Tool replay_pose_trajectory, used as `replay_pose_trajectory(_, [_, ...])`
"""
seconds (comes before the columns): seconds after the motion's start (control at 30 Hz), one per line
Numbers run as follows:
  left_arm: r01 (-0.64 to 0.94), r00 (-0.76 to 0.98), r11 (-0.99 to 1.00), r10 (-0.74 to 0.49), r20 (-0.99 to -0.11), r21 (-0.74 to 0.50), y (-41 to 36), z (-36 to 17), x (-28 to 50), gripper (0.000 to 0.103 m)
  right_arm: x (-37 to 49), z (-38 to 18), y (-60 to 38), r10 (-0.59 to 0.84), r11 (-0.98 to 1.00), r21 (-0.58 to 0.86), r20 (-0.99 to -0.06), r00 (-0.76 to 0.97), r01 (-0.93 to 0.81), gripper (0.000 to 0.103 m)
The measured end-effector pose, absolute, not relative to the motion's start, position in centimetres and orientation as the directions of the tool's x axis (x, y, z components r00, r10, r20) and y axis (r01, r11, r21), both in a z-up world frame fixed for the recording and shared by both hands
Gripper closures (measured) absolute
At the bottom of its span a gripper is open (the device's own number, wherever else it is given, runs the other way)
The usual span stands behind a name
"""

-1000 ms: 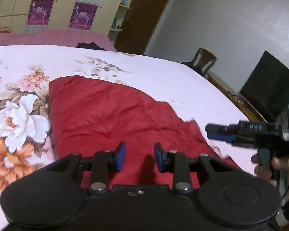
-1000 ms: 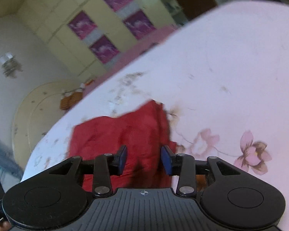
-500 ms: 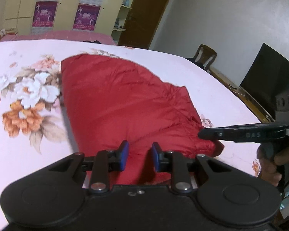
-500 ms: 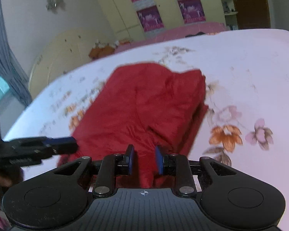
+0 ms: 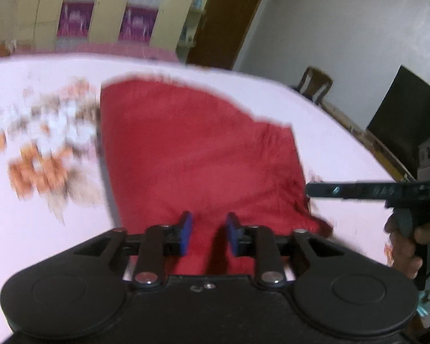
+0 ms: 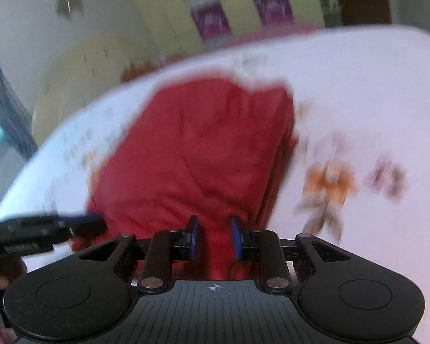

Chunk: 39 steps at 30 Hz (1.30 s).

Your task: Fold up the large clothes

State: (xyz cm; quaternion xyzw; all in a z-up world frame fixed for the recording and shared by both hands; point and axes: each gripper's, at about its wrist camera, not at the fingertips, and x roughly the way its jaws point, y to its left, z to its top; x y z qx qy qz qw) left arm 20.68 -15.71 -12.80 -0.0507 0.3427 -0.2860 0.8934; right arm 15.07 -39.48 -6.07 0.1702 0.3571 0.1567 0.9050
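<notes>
I think the red padded garment [image 5: 192, 154] is soft, puffy and light, so it will squash and spring back when I fold it. It may be a bit slippery too. I would pinch it at the near edge corners, one claw on each side, and take a thick bite of cloth so it does not slide out.

It is bright red, with little puffs and wrinkles, and it looks partly folded already, with layers stacked along its right side at about 3 o'clock in the right wrist view. It lies flat on the pink flowered bedsheet [image 5: 43, 229], filling the middle of both views, from 12 o'clock down to my claws at 6 o'clock.

My left gripper [image 5: 207, 233] has its blue fingers apart and holds nothing; red cloth sits just past them. My right gripper [image 6: 213, 238] is also spread apart and empty, over the near edge. Both views are blurry.
</notes>
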Motion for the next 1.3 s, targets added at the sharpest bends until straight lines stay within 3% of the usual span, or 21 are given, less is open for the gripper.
replay_pose_trajectory(0.2, [0.468,0.657,0.839,-0.541,-0.526,-0.278,-16.1,-11.7,25.4,0.074,21.4,-4.0,-41.1,0.346,0.909,0.394,-0.535,0.771,-0.135,0.080])
replay_pose_trajectory(0.33, [0.452,0.650,0.849,-0.524,-0.550,-0.274,-17.0,-12.5,28.0,0.074,24.7,-5.7,-40.9,0.319,0.925,0.364,-0.589,0.742,-0.109,0.080])
replay_pose_trajectory(0.37, [0.447,0.644,0.853,-0.517,-0.565,-0.271,-17.1,-12.9,28.5,0.074,25.3,-6.6,-41.0,0.317,0.926,0.366,-0.612,0.724,-0.095,0.082])
replay_pose_trajectory(0.4, [0.446,0.632,0.852,-0.517,-0.577,-0.274,-17.2,-13.3,28.8,0.074,25.7,-7.5,-41.1,0.314,0.927,0.367,-0.632,0.708,-0.084,0.095])
replay_pose_trajectory(0.43, [0.448,0.625,0.852,-0.516,-0.586,-0.273,-17.1,-13.5,28.9,0.074,25.8,-8.4,-41.3,0.310,0.928,0.366,-0.647,0.697,-0.073,0.099])
replay_pose_trajectory(0.67, [0.447,0.618,0.860,-0.496,-0.610,-0.247,-17.8,-14.5,28.8,0.074,25.8,-11.9,-41.9,0.327,0.913,0.407,-0.677,0.659,-0.036,0.099])
replay_pose_trajectory(1.03, [0.442,0.626,0.871,-0.471,-0.622,-0.215,-18.3,-14.6,28.8,0.074,25.9,-11.7,-41.4,0.325,0.916,0.399,-0.686,0.651,-0.038,0.099])
replay_pose_trajectory(1.17, [0.442,0.625,0.873,-0.466,-0.626,-0.208,-18.1,-14.0,28.7,0.075,25.8,-10.3,-41.4,0.301,0.924,0.383,-0.692,0.656,-0.021,0.099])
replay_pose_trajectory(1.3, [0.440,0.636,0.874,-0.466,-0.615,-0.207,-17.6,-12.7,27.5,0.075,23.8,-7.4,-41.3,0.320,0.915,0.401,-0.637,0.701,-0.053,0.099])
